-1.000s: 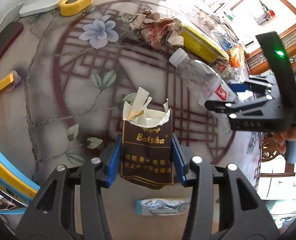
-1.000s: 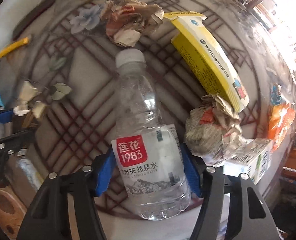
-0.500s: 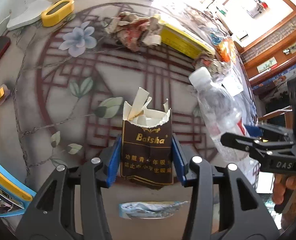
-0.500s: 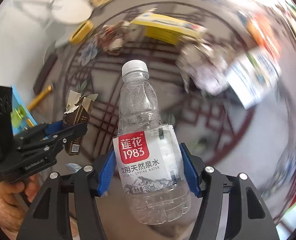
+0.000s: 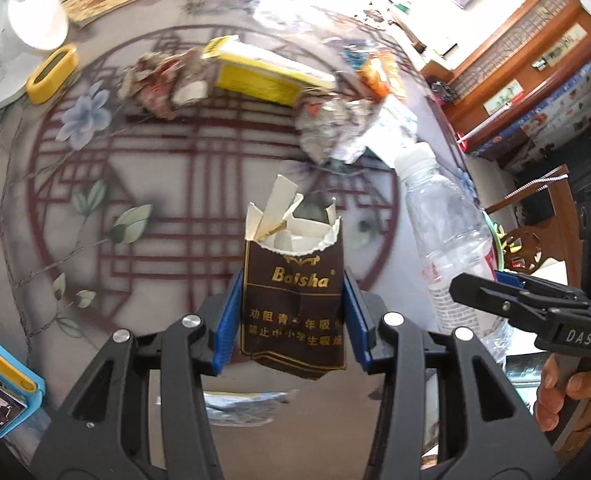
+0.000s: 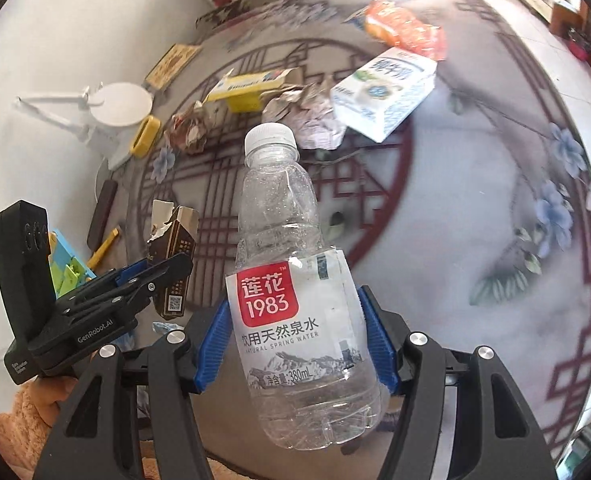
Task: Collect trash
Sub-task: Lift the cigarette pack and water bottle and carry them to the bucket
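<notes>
My left gripper [image 5: 293, 320] is shut on a torn brown Baisha cigarette pack [image 5: 293, 300] and holds it above the table. It also shows in the right wrist view [image 6: 173, 268], at the left. My right gripper [image 6: 295, 346] is shut on an empty clear water bottle [image 6: 291, 292] with a red 1983 label, held upright above the table. The bottle [image 5: 447, 224] and the right gripper [image 5: 507, 296] show at the right of the left wrist view.
On the patterned round table [image 6: 475, 208] lie crumpled papers [image 5: 163, 84] [image 5: 331, 128], a yellow box [image 5: 263, 74], a milk carton [image 6: 383, 88], an orange wrapper [image 6: 405, 28] and a small wrapper [image 5: 247, 402]. A white lamp base [image 6: 117, 104] and yellow holder [image 5: 51, 74] stand at the back left.
Both grippers have risen and drawn back from the table with their loads. The bottle went from lying on the table to held upright in the air.
</notes>
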The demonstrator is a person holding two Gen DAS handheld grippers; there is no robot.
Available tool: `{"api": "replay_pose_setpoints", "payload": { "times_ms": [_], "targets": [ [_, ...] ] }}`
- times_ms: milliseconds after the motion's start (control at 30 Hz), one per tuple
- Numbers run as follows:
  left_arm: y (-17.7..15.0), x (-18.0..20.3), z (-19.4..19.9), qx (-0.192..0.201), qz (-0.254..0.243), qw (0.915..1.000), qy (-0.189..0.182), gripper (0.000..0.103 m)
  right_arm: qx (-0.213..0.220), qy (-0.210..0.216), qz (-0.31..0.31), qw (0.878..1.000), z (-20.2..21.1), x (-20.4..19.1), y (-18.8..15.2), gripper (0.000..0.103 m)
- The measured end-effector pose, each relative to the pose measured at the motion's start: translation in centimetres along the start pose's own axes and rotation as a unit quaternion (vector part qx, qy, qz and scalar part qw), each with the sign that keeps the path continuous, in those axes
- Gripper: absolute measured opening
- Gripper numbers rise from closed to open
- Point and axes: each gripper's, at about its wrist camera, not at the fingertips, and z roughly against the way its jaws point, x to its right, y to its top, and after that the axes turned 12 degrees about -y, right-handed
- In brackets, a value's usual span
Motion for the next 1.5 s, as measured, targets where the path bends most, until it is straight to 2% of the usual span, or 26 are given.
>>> {"api": "replay_pose_setpoints", "payload": {
  "times_ms": [233,367,500,633,967,1500],
  "targets": [
    [-0.1,2.3,-1.0,-0.005,-0.020,0.9998,0.002,0.045,0.011,-0.003,-0.020,1.000,1.2,2.4,-1.3,0.059],
    [-0.5,2.6,-2.8,-0.016,-0.025,0.9994,0.021,0.045,-0.003,-0.028,-0.032,0.999,0.6,4.5,-2.3,0.059],
    [-1.4,1.7,-4.7,-0.037,-0.010,0.9985,0.038,0.045,-0.023,-0.046,-0.034,0.998,-0.4,5.7,-2.9,0.059],
    [-1.9,1.0,-5.6,-0.047,0.009,0.9979,0.044,0.045,-0.025,-0.048,-0.027,0.998,-0.5,6.0,-3.2,0.059],
    [-0.2,3.6,-5.4,-0.031,-0.010,0.9991,0.027,0.045,0.019,-0.040,-0.053,0.998,2.2,8.0,-2.0,0.059],
    [1.0,7.6,-6.3,-0.029,-0.025,0.9992,0.015,0.045,0.028,-0.037,-0.085,0.995,3.3,12.5,-1.1,0.056]
  ]
}}
